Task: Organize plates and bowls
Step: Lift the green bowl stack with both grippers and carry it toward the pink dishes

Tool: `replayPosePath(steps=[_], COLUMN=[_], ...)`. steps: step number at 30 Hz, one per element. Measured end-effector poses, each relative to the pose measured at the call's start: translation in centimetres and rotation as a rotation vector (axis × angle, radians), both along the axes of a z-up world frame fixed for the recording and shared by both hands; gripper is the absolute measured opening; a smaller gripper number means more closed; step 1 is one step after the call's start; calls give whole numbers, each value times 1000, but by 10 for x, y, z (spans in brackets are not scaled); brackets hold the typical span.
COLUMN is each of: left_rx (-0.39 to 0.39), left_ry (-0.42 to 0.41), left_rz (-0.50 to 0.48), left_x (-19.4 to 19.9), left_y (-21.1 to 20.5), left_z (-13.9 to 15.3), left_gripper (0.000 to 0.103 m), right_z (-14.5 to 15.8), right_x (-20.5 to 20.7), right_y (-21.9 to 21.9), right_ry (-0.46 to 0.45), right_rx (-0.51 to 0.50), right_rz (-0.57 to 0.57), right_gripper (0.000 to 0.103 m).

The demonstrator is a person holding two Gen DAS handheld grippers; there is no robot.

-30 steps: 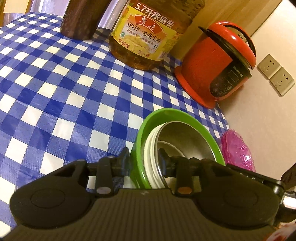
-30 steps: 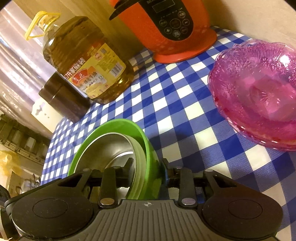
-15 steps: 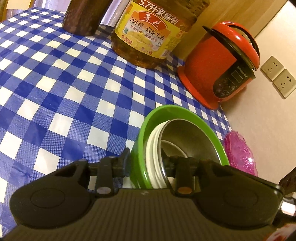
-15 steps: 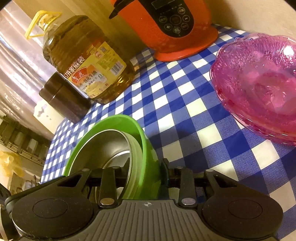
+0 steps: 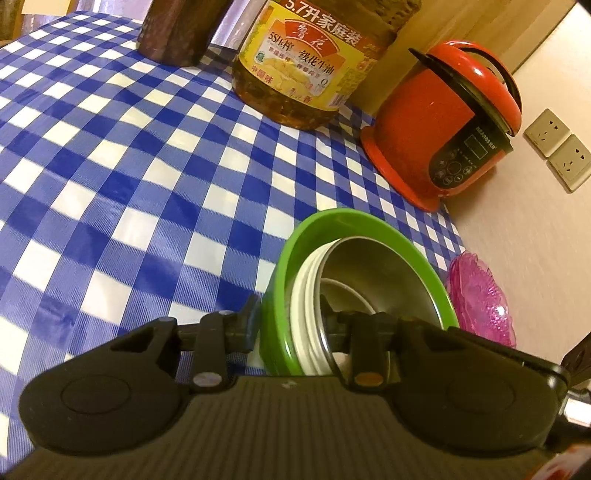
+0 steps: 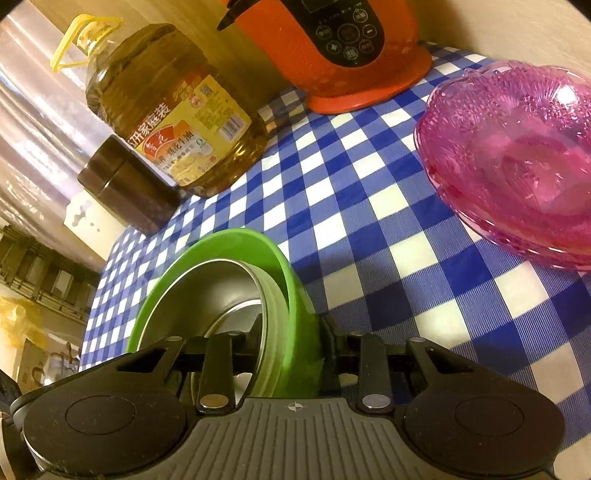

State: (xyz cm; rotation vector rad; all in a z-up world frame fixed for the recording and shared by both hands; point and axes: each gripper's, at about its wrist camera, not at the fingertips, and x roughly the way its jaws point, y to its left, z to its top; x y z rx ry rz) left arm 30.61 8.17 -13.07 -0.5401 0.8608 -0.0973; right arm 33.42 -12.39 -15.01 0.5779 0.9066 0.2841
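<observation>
A green bowl [image 5: 354,221] holds nested white bowls [image 5: 303,295] and a steel bowl [image 5: 373,273] on top. My left gripper [image 5: 291,317] is shut on the stack's left rim, one finger outside the green wall and one inside the steel bowl. In the right wrist view my right gripper [image 6: 291,328] is shut on the opposite rim of the green bowl [image 6: 236,240], again with one finger inside the steel bowl [image 6: 218,291]. Stacked pink glass bowls [image 6: 517,158] sit on the cloth to the right, apart from the green stack. The stack's underside is hidden.
A blue-and-white checked tablecloth [image 5: 129,166] covers the table. At the back stand a big oil bottle [image 5: 303,66], a dark jar [image 5: 173,33] and a red electric cooker [image 5: 443,129]. The wall with sockets [image 5: 557,147] runs along the right edge.
Both grips stay on the bowl stack. The left view has drifted slightly, so the pink bowls look a little smaller and farther; the right view is almost unchanged.
</observation>
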Motion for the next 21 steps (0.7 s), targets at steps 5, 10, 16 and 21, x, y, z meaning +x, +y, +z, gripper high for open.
replayPosePath(steps=[5,10,16,21], left_rx=[1,-9,-18,-23], left_ry=[20,28,39,37], left_rz=[6,9,3,-28], left_x=[-12,-26,-41,-55], left_y=[-3,-6,-14,-26], left_z=[3,6,13,20], left_gripper=[27,27,27,27], right_z=[2,7,14,22], right_x=[-8,-21,-41,-62], right_y=[-1,-5,-12,-24], right_ry=[22,41,44,46], right_rx=[-4,-9,-11,-7], right_rz=[10,7,-5,-31], right_gripper=[30,30,30,30])
